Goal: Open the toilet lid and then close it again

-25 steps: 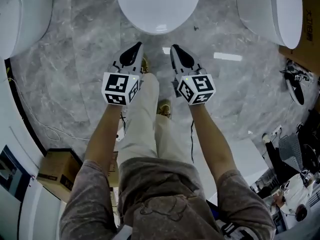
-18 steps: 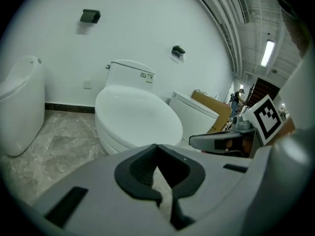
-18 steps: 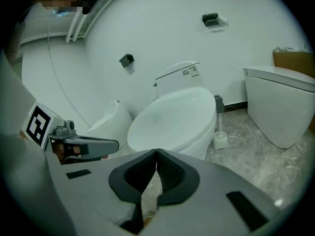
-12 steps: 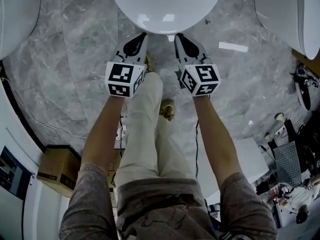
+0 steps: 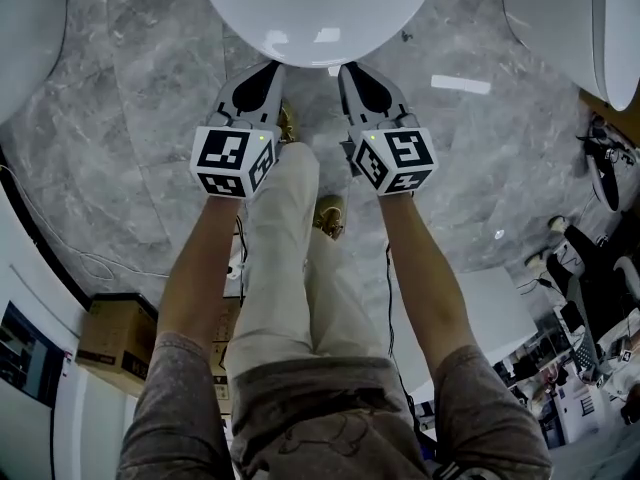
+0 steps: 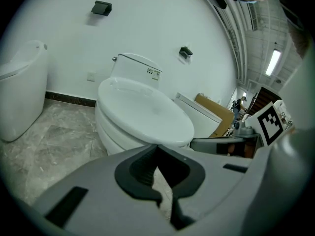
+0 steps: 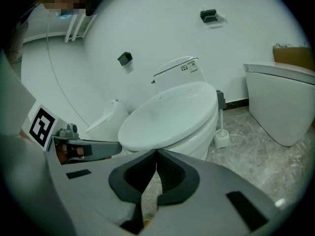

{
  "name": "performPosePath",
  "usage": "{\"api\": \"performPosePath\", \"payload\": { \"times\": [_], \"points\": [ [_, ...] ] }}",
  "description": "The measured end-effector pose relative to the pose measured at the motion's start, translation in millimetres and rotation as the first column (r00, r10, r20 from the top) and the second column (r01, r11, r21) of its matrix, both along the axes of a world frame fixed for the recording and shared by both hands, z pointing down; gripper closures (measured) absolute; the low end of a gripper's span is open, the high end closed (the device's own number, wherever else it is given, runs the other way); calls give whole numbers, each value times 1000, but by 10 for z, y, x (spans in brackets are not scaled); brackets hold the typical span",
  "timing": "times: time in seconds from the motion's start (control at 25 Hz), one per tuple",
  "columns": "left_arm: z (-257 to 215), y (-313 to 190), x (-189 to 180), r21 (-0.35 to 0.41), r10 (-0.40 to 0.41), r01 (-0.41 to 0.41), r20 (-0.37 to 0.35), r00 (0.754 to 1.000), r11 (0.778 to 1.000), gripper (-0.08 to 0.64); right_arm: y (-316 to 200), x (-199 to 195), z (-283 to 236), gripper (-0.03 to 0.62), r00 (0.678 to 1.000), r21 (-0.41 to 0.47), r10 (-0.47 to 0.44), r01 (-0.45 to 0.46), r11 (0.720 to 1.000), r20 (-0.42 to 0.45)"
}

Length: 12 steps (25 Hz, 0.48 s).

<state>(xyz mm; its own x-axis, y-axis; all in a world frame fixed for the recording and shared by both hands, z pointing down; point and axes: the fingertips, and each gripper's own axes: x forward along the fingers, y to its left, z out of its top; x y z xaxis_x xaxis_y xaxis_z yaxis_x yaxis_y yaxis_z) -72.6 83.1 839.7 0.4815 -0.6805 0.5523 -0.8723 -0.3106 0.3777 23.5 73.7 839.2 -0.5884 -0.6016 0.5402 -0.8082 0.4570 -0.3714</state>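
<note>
The white toilet stands in front of me with its lid (image 5: 318, 8) down, flat on the seat. My left gripper (image 5: 272, 67) and right gripper (image 5: 346, 67) are side by side, their tips just short of the lid's front edge and not touching it. Both are shut with nothing between the jaws. In the left gripper view the closed lid (image 6: 147, 112) lies beyond the tips of the left gripper (image 6: 157, 146). The right gripper view shows the same lid (image 7: 170, 114) and tank past the tips of the right gripper (image 7: 156, 152).
A second toilet (image 5: 565, 18) stands to the right and another (image 6: 19, 92) to the left. A toilet brush (image 7: 221, 134) sits beside the middle toilet. A cardboard box (image 5: 115, 333) and a cable lie on the grey marble floor at the left. The person's legs are below the grippers.
Both grippers have come down and forward together to the front edge of the lid, which now looks larger. Both stay shut. In the last half second they have hardly moved.
</note>
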Motion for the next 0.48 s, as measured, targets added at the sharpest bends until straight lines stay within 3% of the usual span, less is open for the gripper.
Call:
{"api": "performPosePath", "payload": {
  "times": [0.24, 0.48],
  "points": [
    [-374, -12, 53, 20, -13, 14, -26, 1000, 1000, 552, -8, 55, -374, 566, 1000, 4, 12, -12, 1000, 25],
    [-1131, -169, 67, 15, -7, 8, -60, 998, 1000, 552, -167, 73, -1129, 566, 998, 20, 31, -32, 999, 47]
  ]
}}
